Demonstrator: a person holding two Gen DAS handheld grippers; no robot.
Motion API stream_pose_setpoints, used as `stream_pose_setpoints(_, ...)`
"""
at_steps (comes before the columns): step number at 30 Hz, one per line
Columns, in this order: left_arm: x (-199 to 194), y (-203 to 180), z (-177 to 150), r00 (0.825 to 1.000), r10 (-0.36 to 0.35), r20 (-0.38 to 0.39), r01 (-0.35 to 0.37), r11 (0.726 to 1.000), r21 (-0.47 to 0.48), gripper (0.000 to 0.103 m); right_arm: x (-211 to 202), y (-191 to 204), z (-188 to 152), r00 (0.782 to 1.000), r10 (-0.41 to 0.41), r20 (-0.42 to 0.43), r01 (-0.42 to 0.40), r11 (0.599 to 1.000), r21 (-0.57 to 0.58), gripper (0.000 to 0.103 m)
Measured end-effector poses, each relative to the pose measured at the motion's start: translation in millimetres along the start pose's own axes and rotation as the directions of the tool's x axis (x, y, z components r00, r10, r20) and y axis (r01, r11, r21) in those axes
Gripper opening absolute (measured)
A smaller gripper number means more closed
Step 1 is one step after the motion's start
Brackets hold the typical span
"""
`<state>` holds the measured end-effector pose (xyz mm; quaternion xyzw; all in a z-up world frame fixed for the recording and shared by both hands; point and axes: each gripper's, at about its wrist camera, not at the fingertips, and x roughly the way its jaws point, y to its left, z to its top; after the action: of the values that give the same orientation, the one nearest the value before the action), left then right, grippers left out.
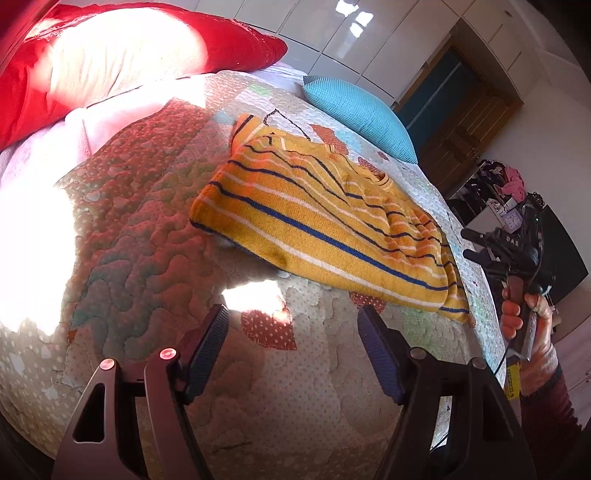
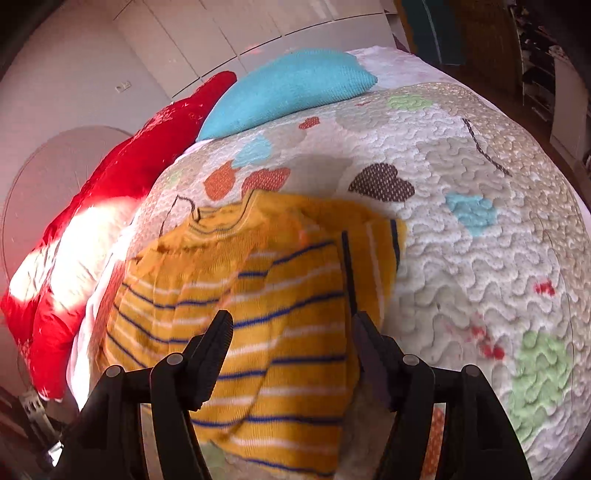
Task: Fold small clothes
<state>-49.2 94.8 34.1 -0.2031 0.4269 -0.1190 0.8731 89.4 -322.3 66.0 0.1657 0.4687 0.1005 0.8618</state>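
A small yellow knit sweater point(image 1: 325, 225) with blue and white stripes lies partly folded on the quilted bedspread point(image 1: 147, 229). My left gripper point(image 1: 291, 325) is open and empty, held above the quilt just short of the sweater's near edge. My right gripper point(image 1: 467, 243) shows at the right of the left wrist view, open, beside the sweater's right end. In the right wrist view the right gripper point(image 2: 291, 332) is open and empty just above the sweater point(image 2: 277, 314), which looks blurred.
A red pillow point(image 1: 92, 55) lies at the head of the bed and a turquoise cushion point(image 1: 362, 110) behind the sweater. White wardrobe doors point(image 1: 332, 29), a wooden door point(image 1: 469, 122) and cluttered shelves point(image 1: 498, 184) stand beyond the bed.
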Motion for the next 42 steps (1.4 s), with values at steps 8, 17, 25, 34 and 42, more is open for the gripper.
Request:
stream_pose_setpoints(8,-6,-7,-7,0.999,0.025,-0.025,-0.025,1.000,-0.010,0.072,2,-21,-79,0.993,0.082,-0.087,-0.080,0.997,0.024,0.020)
stream_pose_setpoints(17,-23,-1,3,0.995,0.101,0.021,-0.100,0.994,-0.044,0.072,-33,-67,-79,0.980,-0.192,-0.051,0.195,0.980,0.050,0.002)
stream_pose_setpoints(25,-2,4,6,0.989,0.145,-0.006,-0.145,0.988,-0.053,0.072,-60,3,-67,0.979,-0.188,0.080,0.198,0.969,-0.146,0.053)
stream_pose_setpoints(34,48,31,51,0.990,0.141,0.030,-0.136,0.983,-0.122,0.073,11,124,-47,0.999,0.000,-0.035,-0.009,0.961,-0.276,0.059)
stream_pose_setpoints(42,64,66,67,0.996,0.011,0.086,0.006,0.981,-0.194,0.017,95,219,-25,0.987,0.015,-0.162,-0.069,0.939,-0.338,0.062)
